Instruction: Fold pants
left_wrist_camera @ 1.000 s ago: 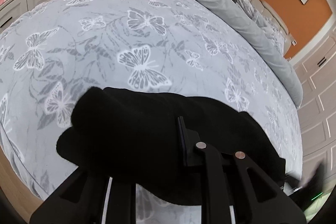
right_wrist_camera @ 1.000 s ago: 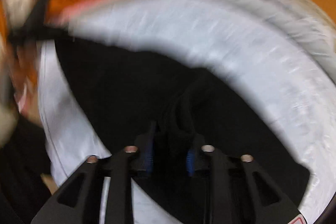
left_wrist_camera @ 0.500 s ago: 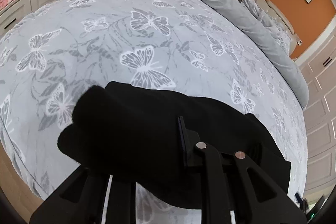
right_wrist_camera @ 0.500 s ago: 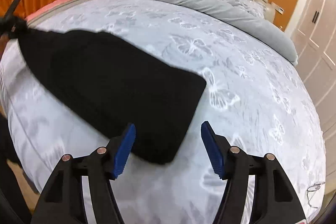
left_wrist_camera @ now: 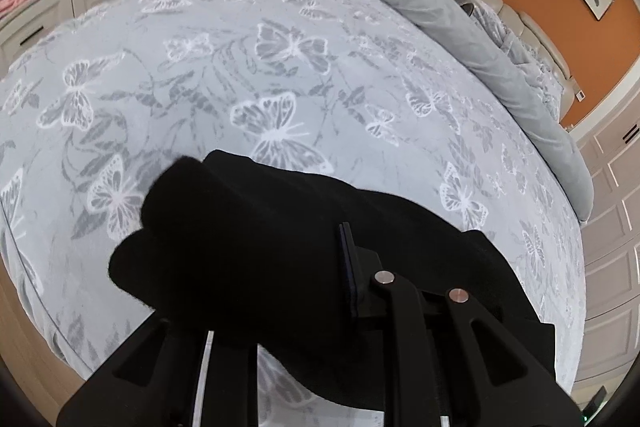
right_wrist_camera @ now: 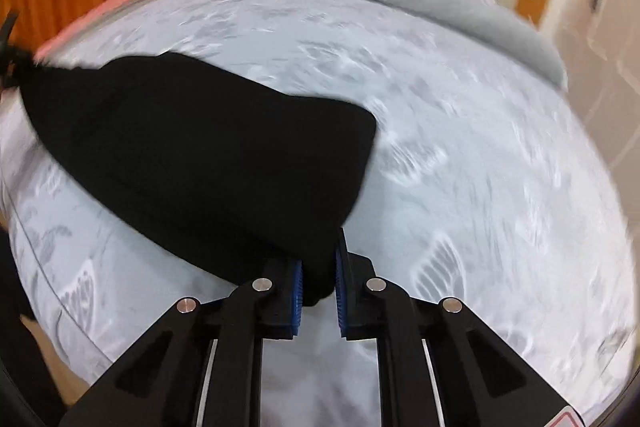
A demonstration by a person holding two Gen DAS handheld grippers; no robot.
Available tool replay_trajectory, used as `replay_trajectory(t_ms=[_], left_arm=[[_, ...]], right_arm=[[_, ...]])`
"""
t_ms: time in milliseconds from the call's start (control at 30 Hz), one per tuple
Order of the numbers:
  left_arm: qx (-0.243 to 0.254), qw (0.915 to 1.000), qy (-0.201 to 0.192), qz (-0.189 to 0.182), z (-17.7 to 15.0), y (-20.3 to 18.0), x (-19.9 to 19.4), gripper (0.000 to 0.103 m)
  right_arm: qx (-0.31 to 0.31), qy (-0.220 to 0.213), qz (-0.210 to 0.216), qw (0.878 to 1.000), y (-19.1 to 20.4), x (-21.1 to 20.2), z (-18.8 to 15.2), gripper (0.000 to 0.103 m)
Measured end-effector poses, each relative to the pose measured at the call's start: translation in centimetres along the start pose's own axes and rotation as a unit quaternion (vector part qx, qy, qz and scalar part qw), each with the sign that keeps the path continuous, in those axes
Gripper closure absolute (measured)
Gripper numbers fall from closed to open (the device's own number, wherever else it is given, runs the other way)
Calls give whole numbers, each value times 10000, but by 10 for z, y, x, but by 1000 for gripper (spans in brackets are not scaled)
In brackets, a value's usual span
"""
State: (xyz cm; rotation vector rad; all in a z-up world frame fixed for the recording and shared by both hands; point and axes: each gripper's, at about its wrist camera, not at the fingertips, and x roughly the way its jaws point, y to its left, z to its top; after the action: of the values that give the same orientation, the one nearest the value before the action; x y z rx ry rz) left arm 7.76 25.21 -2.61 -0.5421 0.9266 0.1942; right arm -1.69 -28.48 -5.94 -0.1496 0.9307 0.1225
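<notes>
R gripper: jaws just closed, blue pads pinching near corner of black pants.
L gripper: clamped on pants' other end, cloth draped over fingers.
Pants: stretched ahead-left of R gripper on butterfly bedspread.

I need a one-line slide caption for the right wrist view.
Right gripper, jaws just closed, pinches a corner of the black fabric pants lying on the grey butterfly-print bedspread.

Soft, even indoor light, with no hard shadows or glare. The left view is sharp; the right is smeared by motion blur, worst beyond the pants. Fisheye bulges the bed and darkens the corners. The black pants show no detail.
</notes>
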Motion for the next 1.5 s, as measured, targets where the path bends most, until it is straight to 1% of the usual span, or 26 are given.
replay_trajectory(t_ms=[100, 200, 267, 300, 333, 367, 400, 467, 567, 600, 633, 700, 733, 767, 833, 867, 933, 1000, 1067, 1133, 1233, 1300, 1367, 1400, 1433, 1500], left_arm=[[11, 9999, 112, -28, -2, 4, 5, 84], [106, 9999, 77, -27, -4, 1, 2, 84], [126, 9999, 29, -82, -5, 0, -2, 84], [141, 9998, -19, -120, -5, -2, -6, 84], [170, 9997, -69, -146, -5, -5, -10, 85], [215, 9995, -145, -177, -5, -9, -15, 85], [326, 9988, -309, -218, -6, -19, -24, 86], [609, 9959, -597, -296, -10, -43, -39, 86], [1445, 9822, -1045, -589, -37, -110, -73, 84], [1845, 9725, -1161, -822, -56, -141, -84, 83], [2194, 9629, -1190, -1030, -76, -167, -91, 77], [3071, 9361, -910, -1451, -126, -221, -89, 63], [3470, 9214, -596, -1644, -152, -242, -81, 49], [3781, 9097, -314, -1689, -175, -257, -70, 43], [4044, 9000, -114, -1620, -198, -264, -55, 36], [4088, 8985, -23, -1601, -204, -262, -51, 22], [3907, 9018, 232, -1834, -201, -253, -49, 15], [3611, 9089, 154, -2081, -188, -237, -58, 10], [3262, 9177, -282, -2249, -165, -215, -76, 7], [3067, 9247, -651, -2160, -149, -201, -86, 6], [2774, 9400, -1043, -1688, -121, -179, -89, 6], [2581, 9501, -1178, -1296, -104, -165, -81, 6], [2466, 9562, -1163, -1071, -93, -156, -76, 6], [2386, 9594, -1141, -980, -90, -152, -75, 6], [2307, 9622, -1107, -936, -87, -147, -73, 6], [2181, 9664, -1041, -877, -82, -142, -69, 6]], right_arm=[[-93, 466, -122, 9988, 2, 28, -11, 89], [51, 235, -24, 9997, 3, 11, -1, 82], [287, -64, 66, 9995, -3, -8, 6, 69], [338, -280, 65, 9990, -2, -20, 11, 56], [406, -549, 136, 9976, -1, -32, 15, 36], [489, -773, 246, 9955, -1, -40, 19, 27], [586, -960, 370, 9930, 0, -45, 23, 21], [770, -1142, 675, 9882, 2, -50, 35, 21], [943, -1311, 865, 9831, 5, -49, 49, 21], [1011, -1325, 923, 9817, 4, -47, 52, 21], [1092, -1299, 989, 9805, 4, -46, 54, 21], [1328, -1195, 1083, 9779, -4, -37, 56, 21], [1433, -1102, 1039, 9780, -9, -32, 57, 21], [1539, -953, 1012, 9783, -14, -24, 57, 21], [1842, -709, 1179, 9732, -28, -12, 55, 21], [2031, -587, 1362, 9679, -34, -6, 52, 21], [2398, -417, 1737, 9543, -45, 4, 46, 21], [2608, -214, 2101, 9420, -50, 15, 43, 21], [2717, 29, 2369, 9327, -46, 25, 42, 21], [2764, 236, 2594, 9251, -39, 34, 40, 21], [2590, 405, 2725, 9258, -21, 32, 39, 21], [2291, 534, 2580, 9371, -4, 33, 37, 21], [2051, 578, 2255, 9506, 11, 40, 34, 21], [1979, 532, 2175, 9543, 17, 43, 34, 36], [1870, 486, 2050, 9595, 24, 45, 35, 65], [1685, 455, 2103, 9619, 33, 42, 46, 83]])
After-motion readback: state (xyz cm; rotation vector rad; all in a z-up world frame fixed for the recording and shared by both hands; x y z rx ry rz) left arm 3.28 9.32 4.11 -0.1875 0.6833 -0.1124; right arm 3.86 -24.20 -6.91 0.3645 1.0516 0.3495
